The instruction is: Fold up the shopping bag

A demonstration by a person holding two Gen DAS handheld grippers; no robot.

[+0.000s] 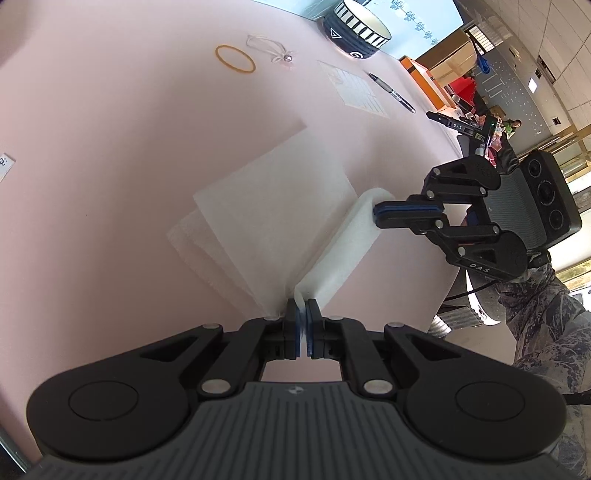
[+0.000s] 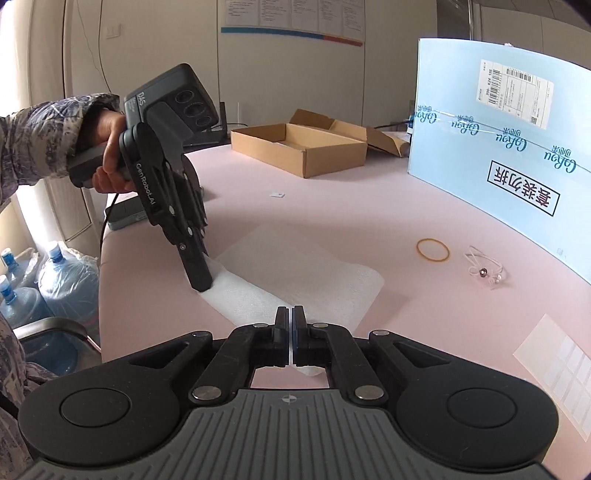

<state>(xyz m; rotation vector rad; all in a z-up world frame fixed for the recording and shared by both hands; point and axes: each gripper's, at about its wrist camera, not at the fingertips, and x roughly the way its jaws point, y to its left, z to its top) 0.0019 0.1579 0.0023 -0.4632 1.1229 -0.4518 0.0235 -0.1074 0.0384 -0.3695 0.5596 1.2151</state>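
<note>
Mid-fold: your left tongs (image 1: 303, 314) and right tongs (image 2: 291, 317) each pinch the white shopping bag (image 1: 280, 218)'s rolled edge; next, carry it evenly across.

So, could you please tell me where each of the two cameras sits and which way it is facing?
Left wrist: sits behind the left tool, facing across the pink table toward the black-and-white striped bowl; the right tool and a camouflage sleeve show.
Right wrist: sits behind the right tool, facing the blue cardboard panel; the left tool and a bare hand show.
Shared: the white non-woven shopping bag, pinched by both tools, and the yellow rubber band.
</note>
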